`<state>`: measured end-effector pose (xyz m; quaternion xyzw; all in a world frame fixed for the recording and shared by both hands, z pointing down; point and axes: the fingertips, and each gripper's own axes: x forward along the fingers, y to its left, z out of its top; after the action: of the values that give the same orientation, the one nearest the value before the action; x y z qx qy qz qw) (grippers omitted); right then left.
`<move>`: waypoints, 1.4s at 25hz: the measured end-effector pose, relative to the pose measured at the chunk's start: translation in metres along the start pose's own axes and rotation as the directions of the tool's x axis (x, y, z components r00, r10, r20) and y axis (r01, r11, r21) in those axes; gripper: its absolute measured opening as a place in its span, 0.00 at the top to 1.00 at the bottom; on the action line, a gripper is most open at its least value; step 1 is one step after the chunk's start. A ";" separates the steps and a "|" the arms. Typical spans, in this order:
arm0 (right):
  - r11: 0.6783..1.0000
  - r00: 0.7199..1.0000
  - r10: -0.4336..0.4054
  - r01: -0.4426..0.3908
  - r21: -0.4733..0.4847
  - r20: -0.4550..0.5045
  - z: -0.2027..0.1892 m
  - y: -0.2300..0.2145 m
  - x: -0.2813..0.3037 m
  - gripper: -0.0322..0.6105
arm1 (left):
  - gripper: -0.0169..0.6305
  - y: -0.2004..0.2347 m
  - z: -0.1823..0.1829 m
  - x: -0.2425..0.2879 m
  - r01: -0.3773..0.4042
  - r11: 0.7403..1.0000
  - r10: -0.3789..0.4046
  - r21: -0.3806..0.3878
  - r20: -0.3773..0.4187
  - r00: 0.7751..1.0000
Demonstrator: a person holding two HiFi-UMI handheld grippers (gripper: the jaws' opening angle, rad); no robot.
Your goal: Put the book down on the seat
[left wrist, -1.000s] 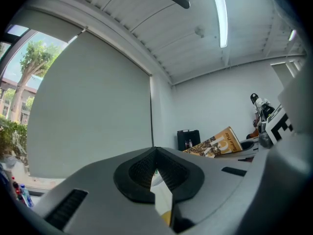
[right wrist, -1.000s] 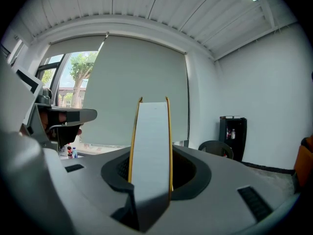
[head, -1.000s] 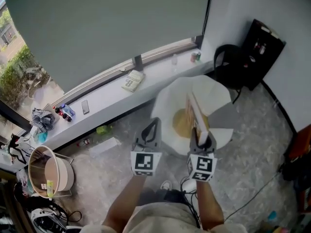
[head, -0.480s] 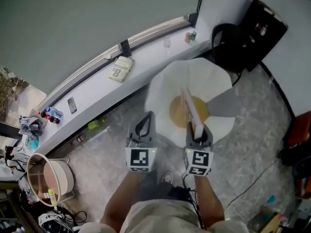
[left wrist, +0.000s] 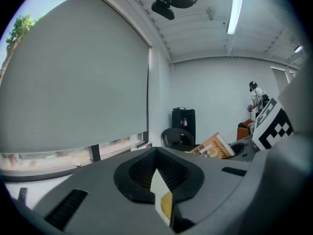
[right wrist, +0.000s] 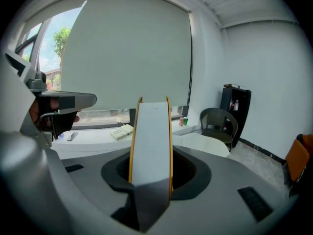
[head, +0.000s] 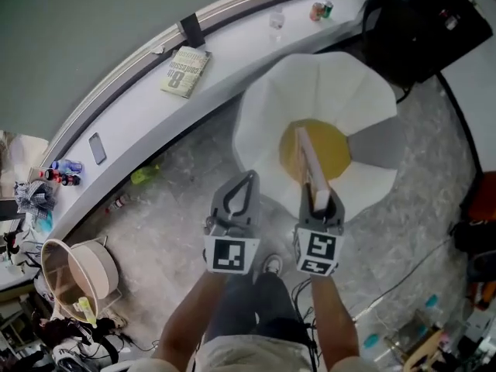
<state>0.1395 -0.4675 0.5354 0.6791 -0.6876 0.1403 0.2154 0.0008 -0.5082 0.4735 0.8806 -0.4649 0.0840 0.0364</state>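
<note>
My right gripper (head: 316,197) is shut on a thin book (head: 307,160) with a yellow cover, held on edge with its white page edge up. The book hangs over the yellow centre (head: 335,142) of a white, petal-shaped seat (head: 325,84). In the right gripper view the book (right wrist: 150,136) stands upright between the jaws of that gripper (right wrist: 150,179). My left gripper (head: 242,183) hovers to the left of the book, over the seat's near edge, shut and holding nothing. From the left gripper (left wrist: 159,173) view the book's cover (left wrist: 215,147) shows to the right.
A curved white window sill (head: 139,115) carries another book (head: 186,71), a phone (head: 97,147), a glass (head: 277,20) and cans (head: 319,9). A black chair (head: 391,29) stands behind the seat. A round basket (head: 81,273) sits lower left; a green bottle (head: 143,175) lies on the floor.
The view has closed in on the seat. Both grippers and the book have moved forward, and the book now stands over the yellow centre.
</note>
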 end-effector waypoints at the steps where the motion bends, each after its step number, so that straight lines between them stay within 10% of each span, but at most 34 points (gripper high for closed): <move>1: 1.000 1.000 -0.004 0.004 0.003 -0.017 -0.013 0.001 0.013 0.73 | 0.96 0.001 -0.014 0.007 0.002 1.000 -0.002 -0.025 -0.011 1.000; 14: 0.997 0.970 -0.072 0.077 0.012 -0.233 -0.195 0.003 0.166 0.73 | 0.97 0.023 -0.219 0.081 0.000 0.988 -0.026 -0.157 -0.167 0.986; 22: 0.984 0.952 -0.122 0.078 -0.162 -0.281 -0.254 0.006 0.241 0.73 | 0.96 0.028 -0.308 0.106 0.010 0.985 -0.049 -0.175 -0.220 0.974; 35: 0.952 0.942 -0.086 -0.018 -0.307 -0.323 -0.290 0.060 0.268 0.72 | 0.96 0.059 -0.354 0.111 -0.026 0.995 0.002 -0.093 -0.250 0.968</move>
<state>0.1141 -0.5581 0.9237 0.6161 -0.6427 0.1412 0.4330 -0.0270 -0.5811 0.8410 0.8569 -0.4665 0.1721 0.1361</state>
